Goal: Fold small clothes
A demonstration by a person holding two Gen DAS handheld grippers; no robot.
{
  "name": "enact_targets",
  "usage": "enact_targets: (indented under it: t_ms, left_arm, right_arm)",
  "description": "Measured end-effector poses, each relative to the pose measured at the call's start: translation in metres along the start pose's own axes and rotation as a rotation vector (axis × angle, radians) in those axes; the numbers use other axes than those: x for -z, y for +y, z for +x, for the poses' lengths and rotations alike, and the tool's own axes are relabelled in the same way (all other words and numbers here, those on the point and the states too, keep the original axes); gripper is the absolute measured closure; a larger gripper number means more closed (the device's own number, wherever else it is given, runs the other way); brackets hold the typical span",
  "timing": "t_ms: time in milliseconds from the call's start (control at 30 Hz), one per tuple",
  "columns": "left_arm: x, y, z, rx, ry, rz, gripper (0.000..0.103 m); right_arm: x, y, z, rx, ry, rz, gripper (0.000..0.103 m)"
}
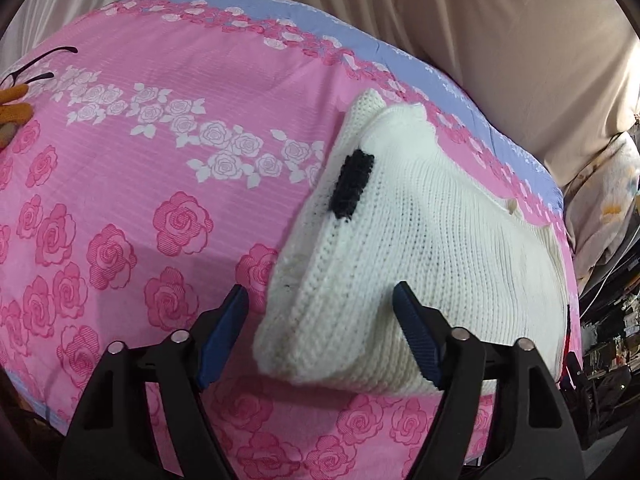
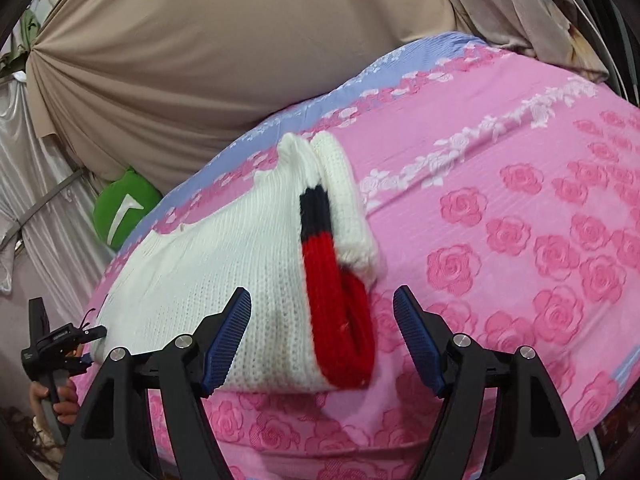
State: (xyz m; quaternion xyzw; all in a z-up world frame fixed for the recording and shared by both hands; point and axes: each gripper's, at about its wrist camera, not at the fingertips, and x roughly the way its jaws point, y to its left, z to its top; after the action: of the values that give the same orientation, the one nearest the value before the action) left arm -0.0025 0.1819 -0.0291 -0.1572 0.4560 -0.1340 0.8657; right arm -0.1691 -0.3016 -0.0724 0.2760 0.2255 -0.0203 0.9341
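A small white knitted sweater (image 1: pixel 420 240) lies folded on the pink rose-print sheet (image 1: pixel 120 200). It has a black patch (image 1: pixel 352 184) near its left fold. My left gripper (image 1: pixel 322 332) is open, its blue pads either side of the sweater's near left corner, just above it. In the right wrist view the sweater (image 2: pixel 240 264) shows a black and red striped band (image 2: pixel 332 292) along its right edge, with a white sleeve folded beside it. My right gripper (image 2: pixel 322 332) is open around the near right corner, by the red band.
The sheet covers a rounded table with a lilac border (image 1: pixel 280 12) at the far edge. Beige curtains (image 2: pixel 200 60) hang behind. A green cushion (image 2: pixel 122 208) sits at the back. An orange toy (image 1: pixel 14 104) lies at the left edge. The left gripper also shows in the right wrist view (image 2: pixel 76 344).
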Motion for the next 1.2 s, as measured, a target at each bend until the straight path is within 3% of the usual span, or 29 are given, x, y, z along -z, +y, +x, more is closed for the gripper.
enact_targets:
  t_ms: [33,67,133,200,333,533,633,733,800,833,867,967,1033,1200]
  left_arm:
    - [0.001,-0.001,0.0,0.001,0.002,0.008,0.047]
    - [0.0,-0.002,0.001,-0.003,0.005,0.012,0.053]
    - [0.002,-0.004,-0.001,-0.028,-0.004,0.029,0.075]
    - [0.002,-0.004,-0.008,-0.037,-0.009,0.044,0.09]
    - [0.008,-0.002,-0.027,-0.072,0.0,0.09,0.093]
    - [0.028,0.015,-0.026,-0.08,0.063,0.057,0.093]
    - [0.027,0.014,-0.032,-0.073,0.034,0.049,0.086]
    - [0.016,0.003,-0.056,-0.054,-0.053,0.061,0.08]
    - [0.0,-0.012,-0.073,-0.033,-0.148,0.097,0.054]
    - [-0.01,-0.02,-0.076,-0.019,-0.188,0.116,0.041]
    - [-0.021,-0.03,-0.075,-0.003,-0.217,0.138,0.038]
    - [-0.052,-0.059,-0.046,0.024,-0.22,0.201,0.032]
    - [-0.068,-0.073,-0.017,0.049,-0.173,0.213,0.032]
    - [-0.092,-0.079,0.057,0.021,-0.067,0.182,0.033]
  right_arm:
    - [0.001,0.002,-0.001,0.005,-0.015,-0.012,0.039]
    - [0.002,0.004,-0.001,0.015,-0.02,-0.023,0.063]
    - [0.001,0.004,0.002,0.014,0.008,-0.029,0.094]
    - [0.0,0.001,-0.008,0.009,-0.025,-0.012,0.095]
    - [-0.004,-0.01,-0.036,0.013,-0.07,0.021,0.096]
    - [0.017,-0.038,-0.025,0.068,0.047,0.077,0.096]
    - [0.011,-0.036,-0.025,0.07,0.036,0.086,0.093]
    - [-0.012,-0.024,-0.041,0.108,-0.061,0.05,0.081]
    - [-0.036,-0.012,-0.046,0.082,-0.122,0.021,0.063]
    - [-0.046,-0.008,-0.044,0.066,-0.143,0.015,0.048]
    - [-0.057,0.0,-0.039,0.047,-0.161,0.005,0.04]
    - [-0.085,0.021,-0.006,0.013,-0.147,-0.039,0.036]
    - [-0.095,0.029,0.024,0.018,-0.102,-0.05,0.035]
    - [-0.102,0.035,0.097,0.025,0.055,-0.042,0.035]
